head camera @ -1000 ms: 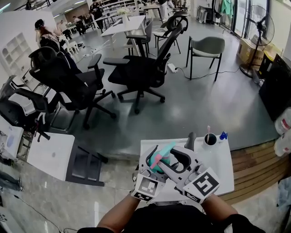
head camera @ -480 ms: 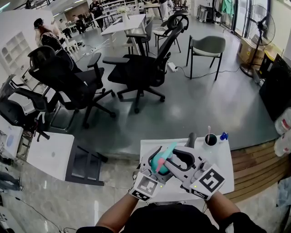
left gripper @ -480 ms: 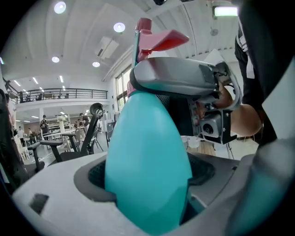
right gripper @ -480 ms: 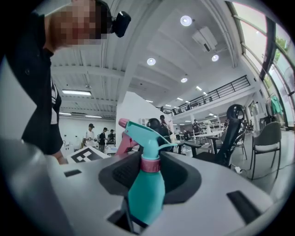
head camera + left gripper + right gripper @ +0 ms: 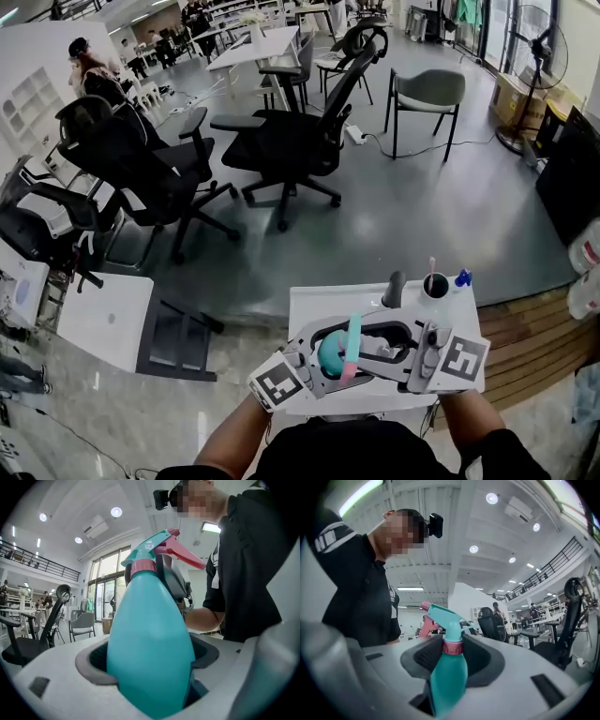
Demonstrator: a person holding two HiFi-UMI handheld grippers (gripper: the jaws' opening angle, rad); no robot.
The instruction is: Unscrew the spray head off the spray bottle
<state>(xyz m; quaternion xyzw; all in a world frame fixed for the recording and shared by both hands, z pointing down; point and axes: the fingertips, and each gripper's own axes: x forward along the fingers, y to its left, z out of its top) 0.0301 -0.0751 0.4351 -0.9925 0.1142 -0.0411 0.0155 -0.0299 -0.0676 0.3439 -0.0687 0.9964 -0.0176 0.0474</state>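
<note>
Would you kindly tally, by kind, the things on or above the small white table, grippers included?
Spray bottle: 1
Grippers: 2, the left gripper and the right gripper, whose jaws have just been closing round the bottle
Cup: 1
Pink stick in the cup: 1
Small blue thing beside the cup: 1
Dark grey upright thing: 1
Total: 7

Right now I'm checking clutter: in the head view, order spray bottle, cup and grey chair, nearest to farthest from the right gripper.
1. spray bottle, in the right gripper, whose jaws have just been closing on it.
2. cup, beyond it on the table.
3. grey chair, far off, upper right.
</note>
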